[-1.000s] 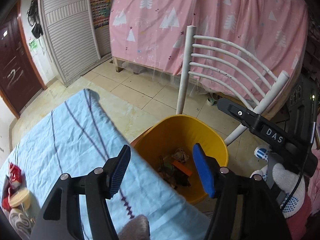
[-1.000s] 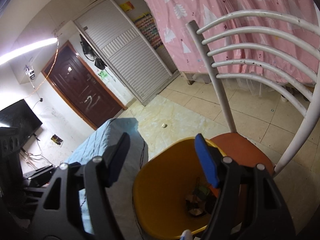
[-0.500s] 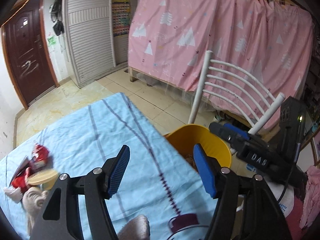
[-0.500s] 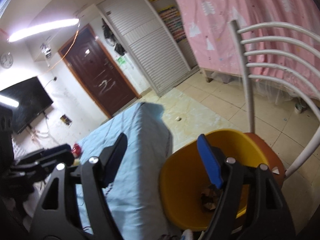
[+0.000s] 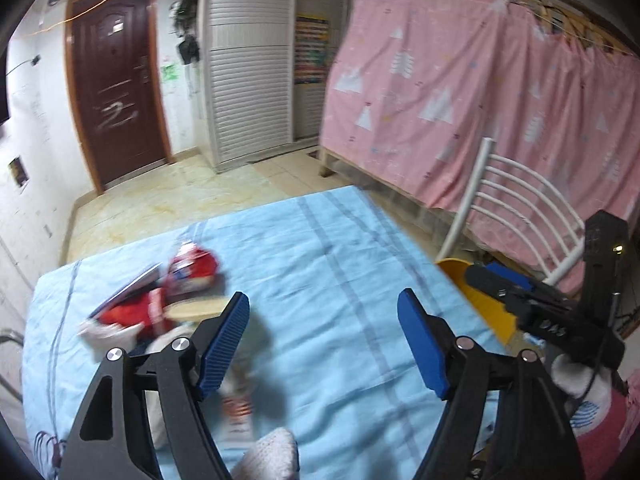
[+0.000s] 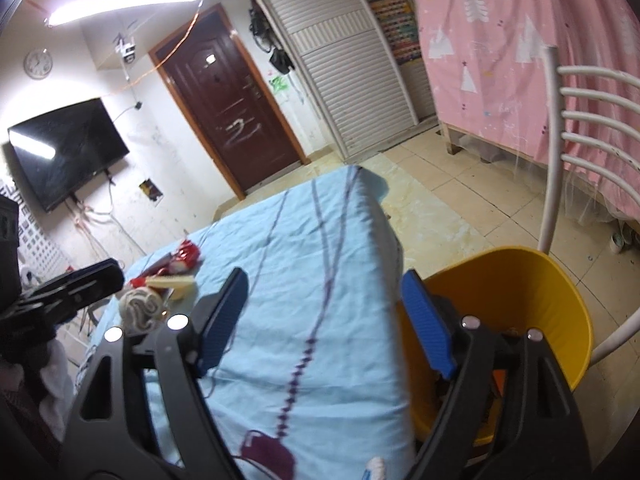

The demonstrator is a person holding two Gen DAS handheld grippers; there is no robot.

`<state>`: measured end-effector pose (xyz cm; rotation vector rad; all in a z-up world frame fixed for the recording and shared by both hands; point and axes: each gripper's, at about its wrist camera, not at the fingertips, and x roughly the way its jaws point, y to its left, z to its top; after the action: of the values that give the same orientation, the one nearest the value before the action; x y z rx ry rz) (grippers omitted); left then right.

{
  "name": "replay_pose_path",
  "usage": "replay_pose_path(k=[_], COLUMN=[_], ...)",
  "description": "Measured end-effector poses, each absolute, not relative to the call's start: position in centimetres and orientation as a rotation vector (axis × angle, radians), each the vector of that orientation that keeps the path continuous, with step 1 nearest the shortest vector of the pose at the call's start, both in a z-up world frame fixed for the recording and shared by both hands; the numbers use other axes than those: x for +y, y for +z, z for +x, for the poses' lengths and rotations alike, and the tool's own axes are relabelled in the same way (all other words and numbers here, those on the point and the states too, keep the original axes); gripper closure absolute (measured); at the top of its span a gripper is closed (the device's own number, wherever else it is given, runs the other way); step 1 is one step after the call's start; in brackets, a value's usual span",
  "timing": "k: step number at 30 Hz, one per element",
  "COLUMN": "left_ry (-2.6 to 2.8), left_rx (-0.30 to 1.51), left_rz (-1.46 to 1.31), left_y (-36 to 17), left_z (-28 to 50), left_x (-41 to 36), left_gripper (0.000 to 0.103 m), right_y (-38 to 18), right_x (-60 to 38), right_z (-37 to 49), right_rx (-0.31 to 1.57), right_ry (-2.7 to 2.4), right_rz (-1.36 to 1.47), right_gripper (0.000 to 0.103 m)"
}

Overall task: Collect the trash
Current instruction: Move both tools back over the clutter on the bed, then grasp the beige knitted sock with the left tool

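My left gripper is open and empty above the light blue tablecloth. A pile of trash lies to its left: red wrappers, a round tan piece and white crumpled paper. My right gripper is open and empty over the table's right edge, beside the yellow bin. The yellow bin shows at the table's right edge in the left wrist view. The red wrappers and a crumpled ball lie far left in the right wrist view.
A white chair stands behind the bin, with a pink curtain beyond. A purple face mask lies near the table's front edge. A brown door and a wall TV are at the back.
Both grippers swung left, away from the yellow bin toward the table. The trash pile came closer to the left gripper. Both stayed open.
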<state>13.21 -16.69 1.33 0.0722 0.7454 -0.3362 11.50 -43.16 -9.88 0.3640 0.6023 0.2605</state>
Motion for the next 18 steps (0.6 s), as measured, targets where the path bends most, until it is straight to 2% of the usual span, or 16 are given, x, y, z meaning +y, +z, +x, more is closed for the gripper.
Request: replay_pose_path(k=[8, 18], left_ry=[-0.260, -0.250], left_rx=[0.767, 0.805], left_rz=[0.044, 0.038], left_y=[-0.1, -2.4], left_z=[13.4, 13.8], left_x=[-11.0, -7.9], left_gripper=[0.034, 0.034], right_y=[-9.2, -8.9], right_x=[-38.9, -35.3], right_z=[11.7, 12.6], right_rx=[0.633, 0.671], right_ry=[0.317, 0.342], right_rz=[0.302, 0.242], right_gripper=[0.023, 0.019])
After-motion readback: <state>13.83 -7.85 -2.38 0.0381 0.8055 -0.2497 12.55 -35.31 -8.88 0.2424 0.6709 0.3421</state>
